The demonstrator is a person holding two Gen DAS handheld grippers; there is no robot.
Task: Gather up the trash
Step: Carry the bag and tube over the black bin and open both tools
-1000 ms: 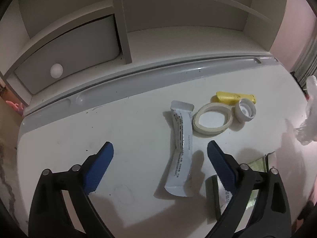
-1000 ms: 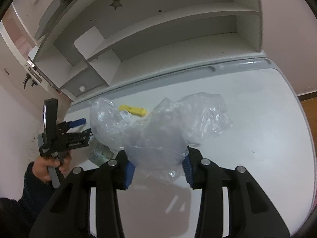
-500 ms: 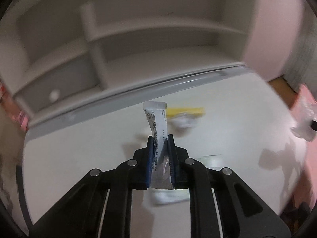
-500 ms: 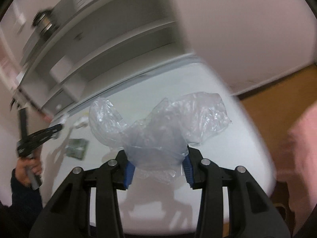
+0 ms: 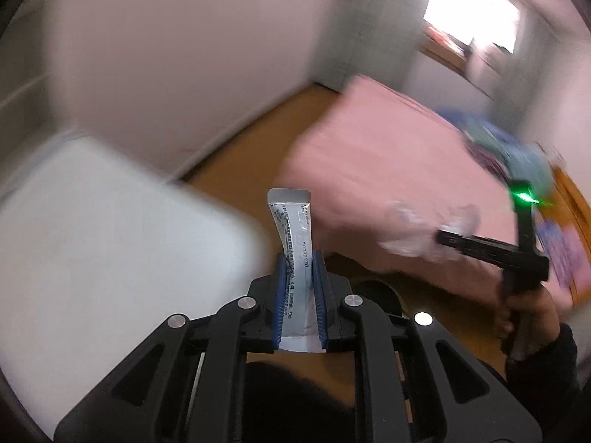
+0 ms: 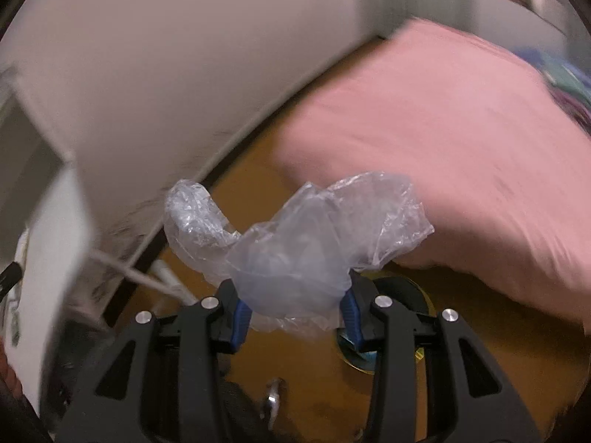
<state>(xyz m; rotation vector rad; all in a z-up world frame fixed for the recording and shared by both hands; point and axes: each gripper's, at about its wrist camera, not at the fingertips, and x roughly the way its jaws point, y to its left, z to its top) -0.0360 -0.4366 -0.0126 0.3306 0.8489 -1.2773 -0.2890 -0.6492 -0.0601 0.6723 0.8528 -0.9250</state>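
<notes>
Left gripper (image 5: 300,295) closed narrow on white sachet (image 5: 295,243); sachet clamped between blue pads (image 5: 280,302), upper end standing upright above fingertips. White surface (image 5: 110,243) seen left of left gripper, blurred. Right gripper (image 6: 295,313) clamped on crumpled clear plastic bag (image 6: 295,243); bag bulging up and outward past both fingers. Pink bed (image 6: 443,147) ahead and right of right gripper, wooden floor (image 6: 258,177) below. Right gripper also seen in left view (image 5: 480,245), right of sachet, bag (image 5: 421,236) at its tip.

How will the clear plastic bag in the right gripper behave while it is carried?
The clear plastic bag is probably floppy: it bulges crumpled above the right gripper. It looks thin and translucent, so likely very light. The smooth film might slip from the pads.
</notes>
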